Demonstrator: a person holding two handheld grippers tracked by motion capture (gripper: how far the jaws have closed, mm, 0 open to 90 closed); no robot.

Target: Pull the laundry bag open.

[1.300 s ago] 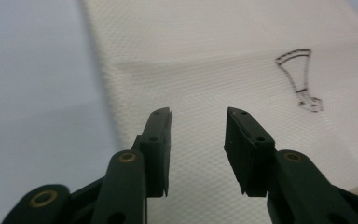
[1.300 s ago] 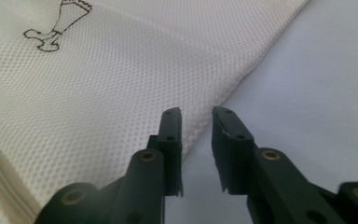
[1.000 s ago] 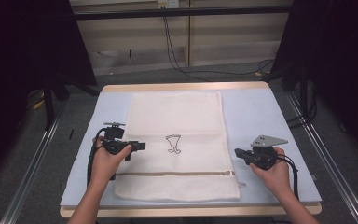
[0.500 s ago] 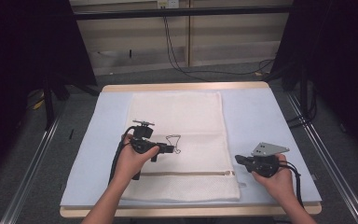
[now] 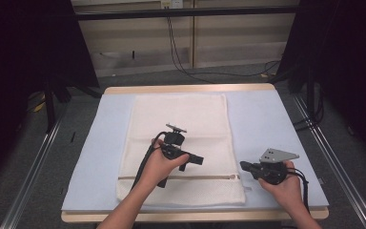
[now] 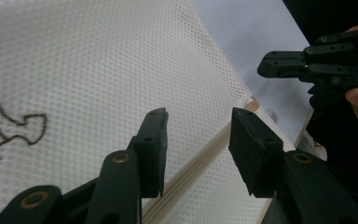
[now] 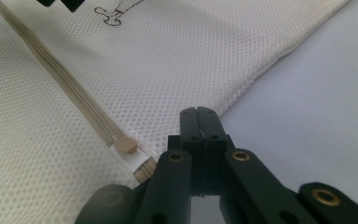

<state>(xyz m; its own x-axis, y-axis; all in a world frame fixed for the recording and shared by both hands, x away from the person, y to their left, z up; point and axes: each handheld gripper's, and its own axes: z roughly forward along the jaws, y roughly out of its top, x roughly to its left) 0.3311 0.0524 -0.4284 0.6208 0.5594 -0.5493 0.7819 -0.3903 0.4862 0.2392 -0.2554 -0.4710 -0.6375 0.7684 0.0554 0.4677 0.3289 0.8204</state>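
I can read no text, brand or number anywhere — the only mark I find is a small dark line drawing point(image 6: 7, 126) on the cream mesh bag point(image 5: 181, 124), at the left edge of the left gripper view — an outline figure, not lettering.

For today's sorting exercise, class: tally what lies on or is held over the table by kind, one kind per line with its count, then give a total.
Mesh bag: 1
Zipper on the bag: 1
Blue table cover: 1
Hand-held grippers: 2, the left gripper and the right gripper
Total: 5
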